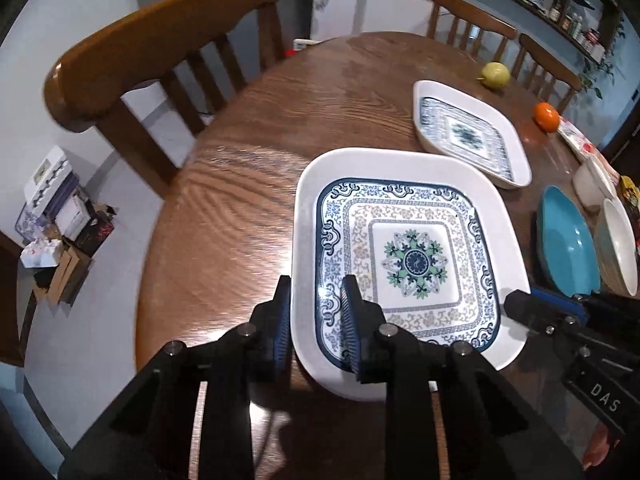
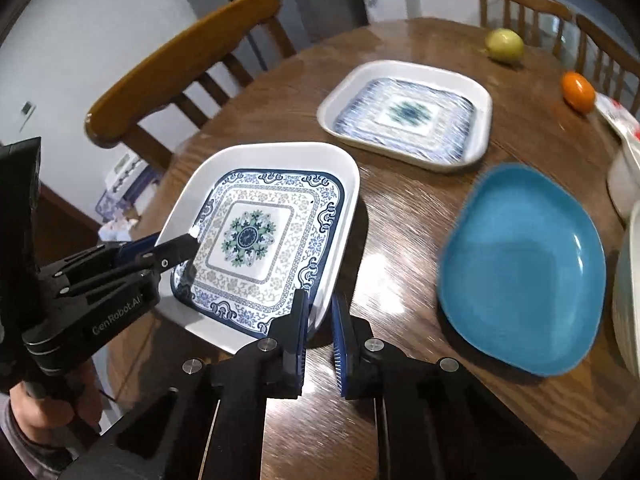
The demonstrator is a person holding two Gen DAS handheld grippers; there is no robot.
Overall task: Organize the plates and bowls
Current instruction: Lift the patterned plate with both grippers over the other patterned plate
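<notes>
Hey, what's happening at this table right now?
A person is tidying dishes with a handheld gripper in each hand. Both grip the near patterned square plate on the wooden table: the left gripper clamps its left rim, the right gripper its right rim. The plate seems not yet lifted. A second patterned plate sits farther back, a blue plate to the right, white bowls beyond it, and a yellow fruit and an orange near the far edge.

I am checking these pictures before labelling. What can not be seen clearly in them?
- Left wrist view: white bowls, cut off by the right edge.
- Left wrist view: near rim of the near patterned plate, hidden by the left gripper.
- Right wrist view: far patterned plate, blurred.
- Right wrist view: blue plate, edges blurred.
</notes>
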